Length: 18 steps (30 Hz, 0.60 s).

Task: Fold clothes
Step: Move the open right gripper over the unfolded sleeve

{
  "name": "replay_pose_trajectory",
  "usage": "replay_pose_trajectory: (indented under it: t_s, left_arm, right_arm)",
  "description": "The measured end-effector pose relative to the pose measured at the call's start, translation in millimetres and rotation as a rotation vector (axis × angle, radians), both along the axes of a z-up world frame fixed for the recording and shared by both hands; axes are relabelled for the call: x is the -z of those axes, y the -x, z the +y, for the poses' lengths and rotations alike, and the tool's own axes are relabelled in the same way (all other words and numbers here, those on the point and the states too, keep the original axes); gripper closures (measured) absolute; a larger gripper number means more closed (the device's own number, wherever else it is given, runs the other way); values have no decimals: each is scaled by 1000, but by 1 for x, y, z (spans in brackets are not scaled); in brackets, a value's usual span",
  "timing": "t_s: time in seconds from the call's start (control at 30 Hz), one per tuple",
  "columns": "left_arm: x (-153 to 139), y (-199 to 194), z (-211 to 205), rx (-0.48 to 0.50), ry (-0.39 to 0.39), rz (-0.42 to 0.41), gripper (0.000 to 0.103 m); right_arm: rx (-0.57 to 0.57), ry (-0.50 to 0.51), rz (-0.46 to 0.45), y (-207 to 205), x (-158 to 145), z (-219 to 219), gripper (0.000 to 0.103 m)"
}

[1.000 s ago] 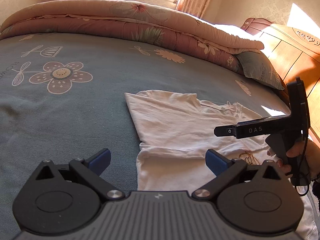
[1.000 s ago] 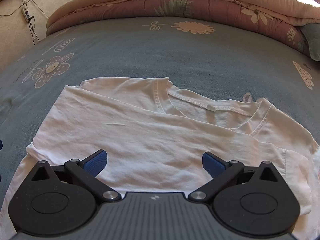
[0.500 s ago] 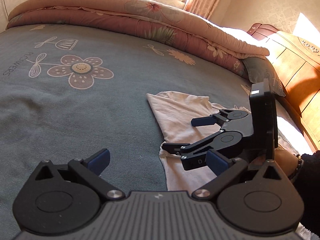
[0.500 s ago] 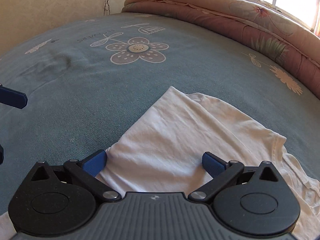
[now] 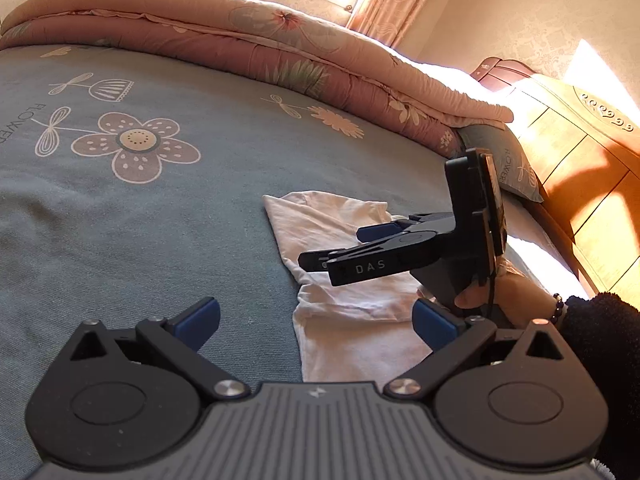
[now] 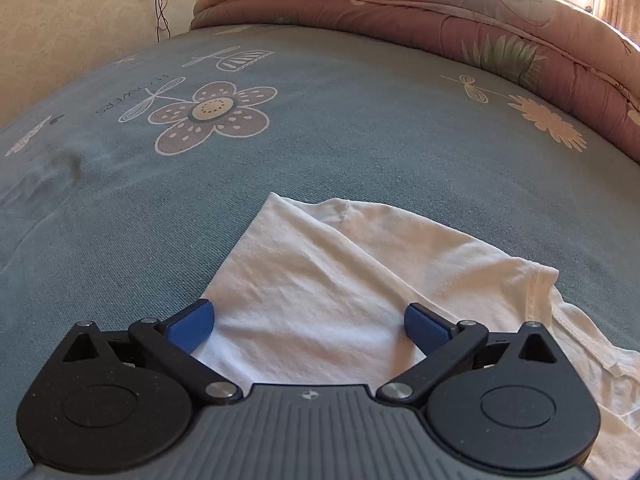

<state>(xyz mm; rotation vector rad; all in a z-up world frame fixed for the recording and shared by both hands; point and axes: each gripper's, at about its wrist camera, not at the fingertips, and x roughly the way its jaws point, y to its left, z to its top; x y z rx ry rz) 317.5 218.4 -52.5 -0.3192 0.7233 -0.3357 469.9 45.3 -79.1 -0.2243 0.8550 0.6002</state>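
A white T-shirt (image 5: 320,220) lies partly folded on the blue-grey flowered bed sheet (image 5: 160,220). Its left side is turned in to a straight edge. My left gripper (image 5: 316,320) hovers open over the shirt's near left edge, with nothing between its blue pads. Ahead of it my right gripper (image 5: 344,246) is held low over the shirt's middle, pointing left, jaws apart. In the right wrist view the right gripper (image 6: 308,324) is open above the folded part of the T-shirt (image 6: 320,272). The collar (image 6: 540,292) shows at the right.
A rolled pink floral quilt (image 5: 280,52) runs along the bed's far side. A blue pillow (image 5: 508,160) and a wooden headboard (image 5: 580,160) are at the right. A hand (image 5: 480,300) in a black sleeve (image 5: 600,340) holds the right gripper. Bare sheet spreads to the left.
The right gripper has swung left, from facing the collar to the shirt's folded left edge, and stays open. My left gripper has shifted only slightly.
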Motion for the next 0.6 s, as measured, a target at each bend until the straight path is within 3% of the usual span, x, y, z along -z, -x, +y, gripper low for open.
replay_pose_trajectory:
  t_s: [0.13,0.23,0.3,0.43,0.6]
  left_arm:
    - [-1,4,-18,52,-15,-9,1]
    - [1,4,-38,92,-44,5,1]
    - [2,4,-53,121,-69,11,1]
    - [3,4,-80,187,-94,10,1]
    - [8,5,-113,255,-145,28,1]
  right_arm:
    - [14,-25,-46,33,-30,-61,0]
    - [116,-37,-52,52,-42,-129,0]
    - [223,-49,-35,56,-41,-175,0]
    - [392,-222,104,53,-17,-253,0]
    - [495,-276,137,66,-4,-282,0]
